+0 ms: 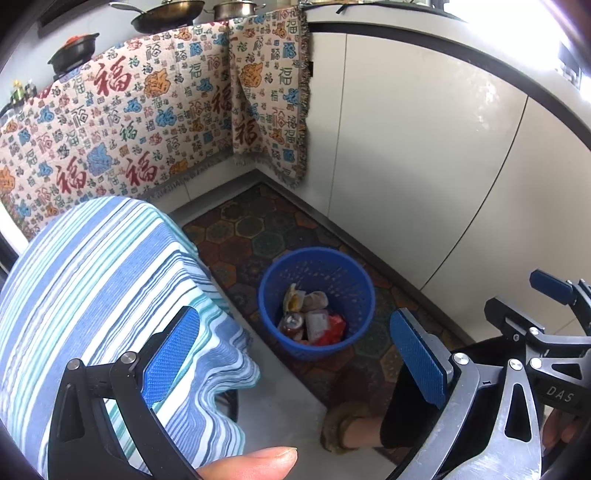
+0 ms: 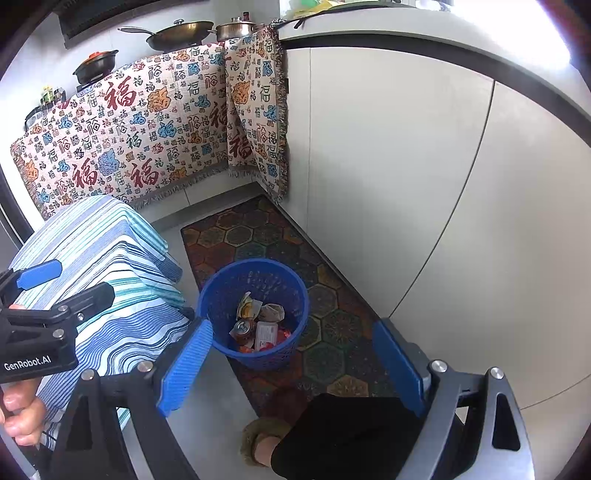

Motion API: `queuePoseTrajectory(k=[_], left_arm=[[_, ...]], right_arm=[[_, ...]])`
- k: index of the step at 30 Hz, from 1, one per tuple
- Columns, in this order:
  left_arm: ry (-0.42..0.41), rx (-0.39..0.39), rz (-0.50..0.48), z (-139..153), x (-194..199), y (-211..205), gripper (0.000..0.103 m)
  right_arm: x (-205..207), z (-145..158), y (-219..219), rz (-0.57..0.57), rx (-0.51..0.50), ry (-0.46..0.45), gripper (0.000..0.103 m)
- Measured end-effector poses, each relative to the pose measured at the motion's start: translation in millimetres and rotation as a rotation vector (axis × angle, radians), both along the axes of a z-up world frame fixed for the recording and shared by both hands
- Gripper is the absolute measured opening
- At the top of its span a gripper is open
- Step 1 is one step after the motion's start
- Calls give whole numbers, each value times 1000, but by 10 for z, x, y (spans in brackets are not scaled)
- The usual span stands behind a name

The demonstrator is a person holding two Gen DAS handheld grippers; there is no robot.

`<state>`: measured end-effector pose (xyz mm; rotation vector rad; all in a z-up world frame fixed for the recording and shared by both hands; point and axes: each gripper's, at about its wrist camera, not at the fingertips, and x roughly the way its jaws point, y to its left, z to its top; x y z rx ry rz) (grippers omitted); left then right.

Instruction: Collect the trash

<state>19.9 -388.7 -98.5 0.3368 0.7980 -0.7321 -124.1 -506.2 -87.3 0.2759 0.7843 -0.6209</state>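
Observation:
A blue plastic waste basket (image 1: 354, 280) stands on the patterned floor mat; it also shows in the right wrist view (image 2: 218, 295). Inside lie several pieces of trash (image 1: 312, 317): a drink can (image 2: 243, 328), wrappers and a red packet. My left gripper (image 1: 295, 354) is open and empty, held high above the floor, just left of the basket. My right gripper (image 2: 291, 365) is open and empty, above and just in front of the basket. Each gripper shows at the edge of the other's view: the right one (image 1: 550, 295), the left one (image 2: 62, 284).
A table under a blue striped cloth (image 1: 92, 280) stands left of the basket. White cabinets (image 1: 424, 166) line the right. A patterned blanket (image 1: 147, 122) hangs over the far counter, with pans (image 1: 166, 14) on top. The person's slippered foot (image 2: 262, 435) is near the mat's front end.

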Motion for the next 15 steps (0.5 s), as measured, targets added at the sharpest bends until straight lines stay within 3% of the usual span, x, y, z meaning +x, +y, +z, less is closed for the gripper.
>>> queuePoseTrajectory(k=[15], left_arm=[[8, 8, 7, -21, 29, 7, 103]], right_arm=[[54, -28, 40, 12, -2, 8, 90]])
